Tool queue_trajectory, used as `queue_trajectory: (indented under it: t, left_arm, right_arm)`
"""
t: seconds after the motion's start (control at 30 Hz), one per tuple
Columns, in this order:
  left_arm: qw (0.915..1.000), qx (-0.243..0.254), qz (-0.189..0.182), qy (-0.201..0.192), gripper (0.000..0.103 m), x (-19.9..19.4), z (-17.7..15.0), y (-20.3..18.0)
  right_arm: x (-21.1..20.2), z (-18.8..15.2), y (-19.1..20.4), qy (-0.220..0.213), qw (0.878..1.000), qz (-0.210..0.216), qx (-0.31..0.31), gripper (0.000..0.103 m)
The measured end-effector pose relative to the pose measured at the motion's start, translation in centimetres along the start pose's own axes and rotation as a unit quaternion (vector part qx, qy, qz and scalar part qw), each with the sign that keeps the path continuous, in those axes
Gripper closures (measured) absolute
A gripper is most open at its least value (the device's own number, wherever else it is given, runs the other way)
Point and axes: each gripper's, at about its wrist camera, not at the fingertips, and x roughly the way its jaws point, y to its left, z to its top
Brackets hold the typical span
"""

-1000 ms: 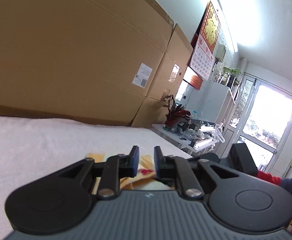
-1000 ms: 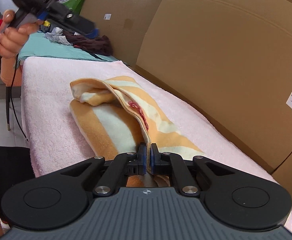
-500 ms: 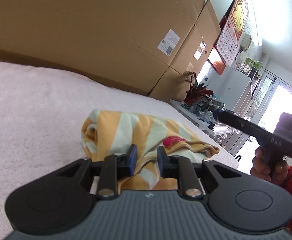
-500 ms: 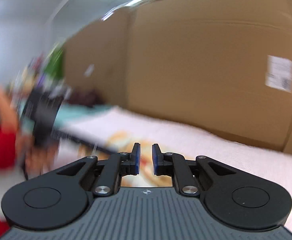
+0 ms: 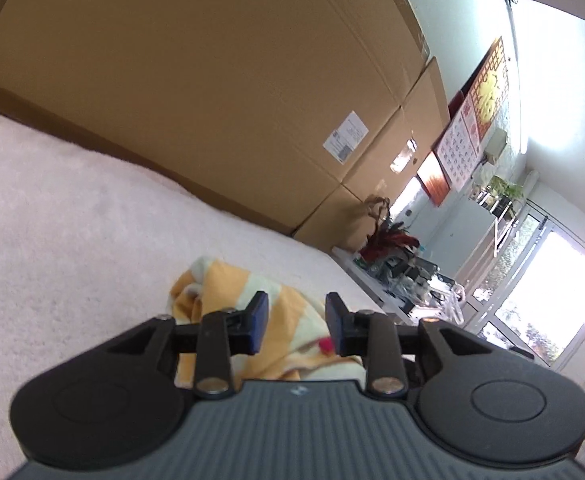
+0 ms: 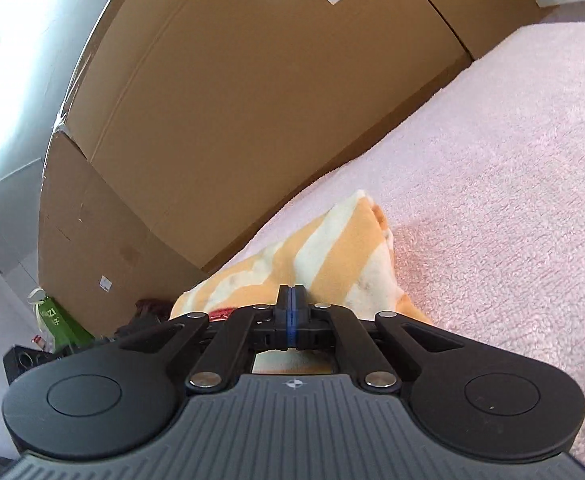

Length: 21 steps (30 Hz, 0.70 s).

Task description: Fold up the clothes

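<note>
An orange and cream striped garment point(image 5: 220, 292) lies bunched on the pale pink fleece cover point(image 5: 72, 220). A red patch shows on it. My left gripper point(image 5: 296, 322) hovers just before the garment, and its jaws are opening. The cloth shows through the gap, and the pads do not press on it. In the right wrist view the same garment point(image 6: 332, 248) lies right behind my right gripper point(image 6: 291, 300). That gripper is rolled to one side and shut pad to pad, with no cloth visible between the pads.
Tall cardboard boxes point(image 5: 212, 100) wall off the far side of the cover point(image 6: 512, 160). Dark clothes point(image 6: 148, 308) and a green bag point(image 6: 58, 320) lie past the garment's far end. A side table with a red plant point(image 5: 388, 240) stands before bright glass doors point(image 5: 552, 300).
The left jaws have spread wider and the left gripper has sunk toward the garment. The right gripper has rolled strongly, opened briefly and shut again. The hand seen in the left view has gone.
</note>
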Motion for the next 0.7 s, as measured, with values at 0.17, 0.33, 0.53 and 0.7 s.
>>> queue_trajectory:
  t: [0.17,0.33,0.53,0.7]
  left_arm:
    - [0.9970,-0.024,0.070,0.023,0.078,2.0,0.4,1.3]
    - [0.9880,-0.035,0.144,0.043,0.071,2.4,0.3,1.8]
    - [0.9875,-0.004,0.154,-0.032,0.064,0.1,1.0,-1.2]
    - [0.9906,0.037,0.131,-0.016,0.056,3.0,0.9,-2.7]
  right_arm:
    - [0.3,-0.8,0.8,-0.019,0.999,-0.015,-0.035,0.103]
    - [0.9,-0.8,0.8,-0.025,0.998,-0.016,-0.052,0.103]
    - [0.9,-0.9,0.4,-0.031,0.998,-0.014,-0.049,0.103]
    - [0.8,-1.1,0.5,-0.036,0.998,-0.019,-0.047,0.103]
